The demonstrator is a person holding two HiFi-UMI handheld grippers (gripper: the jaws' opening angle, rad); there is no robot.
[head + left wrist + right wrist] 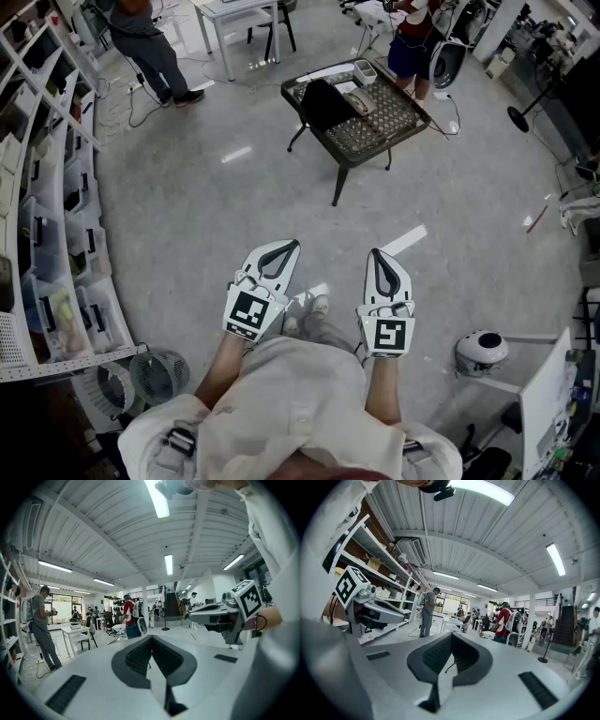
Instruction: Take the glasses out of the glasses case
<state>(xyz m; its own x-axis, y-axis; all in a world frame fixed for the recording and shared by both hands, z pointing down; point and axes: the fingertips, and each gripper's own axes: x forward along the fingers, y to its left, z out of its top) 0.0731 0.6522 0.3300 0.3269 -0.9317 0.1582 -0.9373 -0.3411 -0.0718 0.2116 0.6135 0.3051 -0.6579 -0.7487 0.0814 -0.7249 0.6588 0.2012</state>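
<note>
A small black mesh table [405, 116] stands a few steps ahead on the grey floor. On it lie a beige oblong case [359, 101], which looks like the glasses case, a black flat item [325, 101] and a white box [365, 71]. No glasses are visible. My left gripper [292, 245] and right gripper [375, 252] are held close to my body, far from the table, both shut and empty. The left gripper view shows its jaws [151, 640] pressed together, pointing across the room. In the right gripper view its jaws [452, 638] are also together.
Shelves with plastic bins [56, 234] line the left side. A floor fan [155, 373] sits at lower left, and a white round device [481, 349] at lower right. People stand beyond the table [150, 47] [412, 37], near a white desk [239, 19].
</note>
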